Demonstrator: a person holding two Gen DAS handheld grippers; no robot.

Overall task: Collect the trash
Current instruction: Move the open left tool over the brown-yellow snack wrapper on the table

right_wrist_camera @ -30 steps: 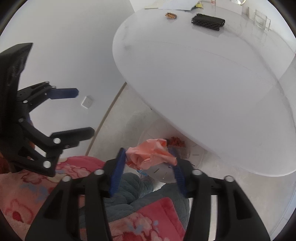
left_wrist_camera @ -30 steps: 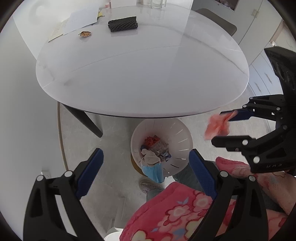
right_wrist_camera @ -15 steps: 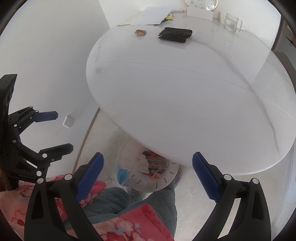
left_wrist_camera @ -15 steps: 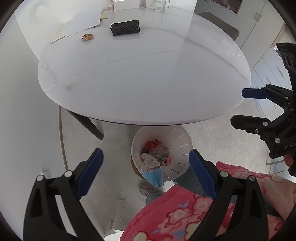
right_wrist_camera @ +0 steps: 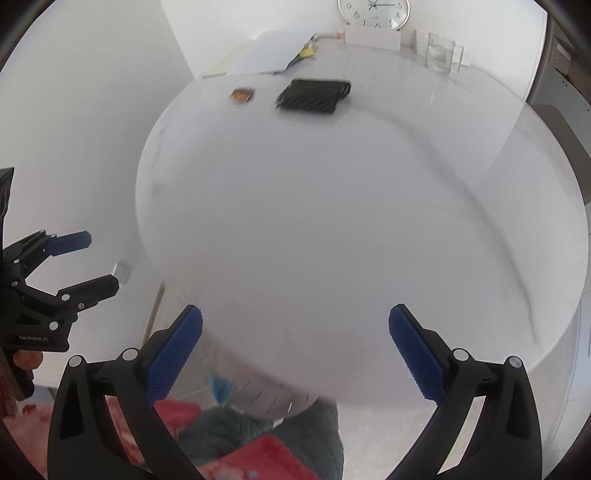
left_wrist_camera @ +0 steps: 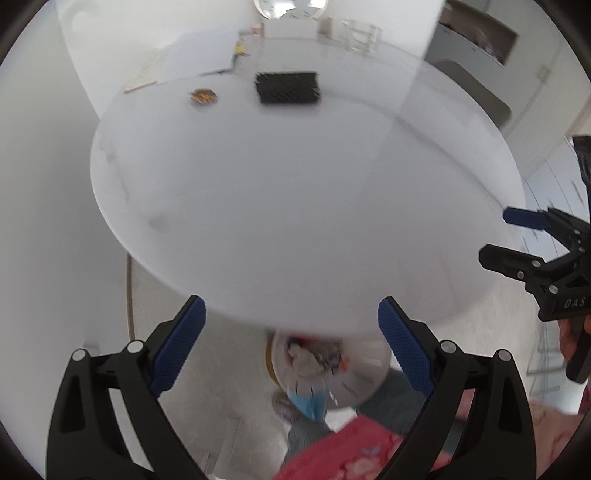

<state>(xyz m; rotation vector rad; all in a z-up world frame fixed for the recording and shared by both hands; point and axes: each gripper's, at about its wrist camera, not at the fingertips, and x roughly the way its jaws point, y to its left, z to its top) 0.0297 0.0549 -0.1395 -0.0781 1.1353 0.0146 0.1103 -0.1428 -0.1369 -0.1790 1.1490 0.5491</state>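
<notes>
Down by the person's knees, a white bin [left_wrist_camera: 364,373] sits on the pale floor, half tucked under the table edge, holding crumpled scraps, something red, and a blue face mask [left_wrist_camera: 307,400] that droops over its near rim. Both tools hang above it with nothing in them: the left gripper [left_wrist_camera: 291,347] spread wide, the right gripper [right_wrist_camera: 295,347] with its jaws opening to full width. The round white table [left_wrist_camera: 295,206] is mostly bare. Toward its far side lie a small orange wrapper [right_wrist_camera: 242,94] and, just right of it, a black ridged pad [right_wrist_camera: 314,95], its long side running across the table. Behind them are papers [right_wrist_camera: 273,51], a clear glass [right_wrist_camera: 439,55], and a wall clock [right_wrist_camera: 373,13].
</notes>
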